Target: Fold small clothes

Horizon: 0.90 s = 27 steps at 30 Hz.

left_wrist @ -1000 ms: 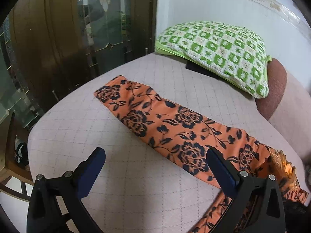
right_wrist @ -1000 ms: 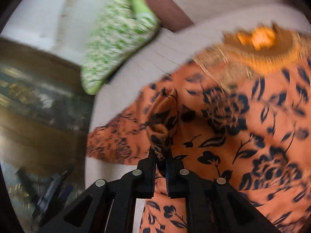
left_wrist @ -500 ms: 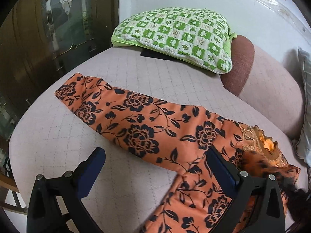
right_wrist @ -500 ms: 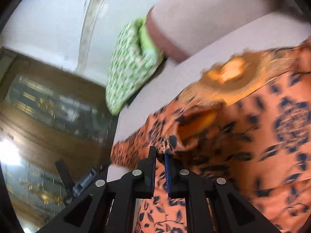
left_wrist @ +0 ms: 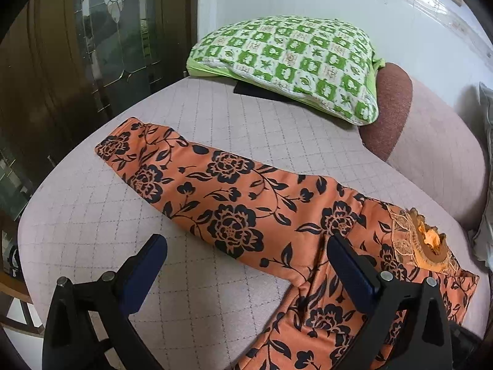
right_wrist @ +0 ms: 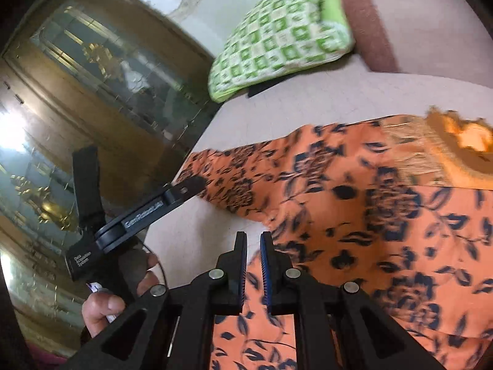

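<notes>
With the orange floral garment (left_wrist: 234,212) lying flat across the quilted cushion (left_wrist: 92,215), its sleeve reaching toward 10 o'clock, the wide-open left gripper (left_wrist: 246,265) should pinch that cuff squarely, while the right gripper (right_wrist: 253,256), narrowly parted and empty, steadies the body.

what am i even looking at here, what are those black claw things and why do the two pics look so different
Those claws are hand-held grippers, one per hand, each carrying a fisheye camera looking along its fingers. One picture comes from the left gripper, wide open above the orange floral garment lying on a quilted sofa seat near a green checked pillow. The other, blurred, comes from the right gripper, its fingers slightly apart and holding nothing; it also shows the person's left hand holding the left gripper.
</notes>
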Available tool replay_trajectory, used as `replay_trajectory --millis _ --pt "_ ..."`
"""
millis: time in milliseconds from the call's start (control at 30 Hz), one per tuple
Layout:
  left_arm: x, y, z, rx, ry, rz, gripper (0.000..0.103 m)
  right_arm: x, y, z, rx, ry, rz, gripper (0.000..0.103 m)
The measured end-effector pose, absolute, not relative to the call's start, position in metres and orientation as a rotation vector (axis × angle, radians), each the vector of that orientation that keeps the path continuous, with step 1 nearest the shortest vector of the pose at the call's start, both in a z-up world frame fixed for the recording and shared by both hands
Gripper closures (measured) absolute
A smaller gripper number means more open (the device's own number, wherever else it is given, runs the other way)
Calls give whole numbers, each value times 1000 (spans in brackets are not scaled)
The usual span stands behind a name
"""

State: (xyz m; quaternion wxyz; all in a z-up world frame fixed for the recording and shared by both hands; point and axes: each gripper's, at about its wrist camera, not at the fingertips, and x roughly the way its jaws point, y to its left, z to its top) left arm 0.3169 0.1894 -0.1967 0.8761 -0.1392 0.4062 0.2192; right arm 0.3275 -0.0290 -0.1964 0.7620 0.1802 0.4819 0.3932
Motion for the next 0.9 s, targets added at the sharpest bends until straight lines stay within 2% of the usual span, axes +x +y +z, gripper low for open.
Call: replay_trajectory --millis 200,467,533,600,700,900 --pt "330 163 -216 -259 908 362 0 349 -135 -229 512 1076 506 92" --pt "357 119 -268 -153 1086 286 0 387 -294 -273 654 1036 63 92" --pt "364 110 -282 -115 1129 299 0 399 -330 -292 672 1054 -36 98" --pt "367 105 -291 -86 1164 302 0 402 -353 -305 836 1033 16 98" --pt "369 98 -294 -58 1169 309 0 400 -347 -284 698 1014 -19 93" --pt "363 81 -284 -44 1135 282 0 362 -340 -257 633 964 46 92"
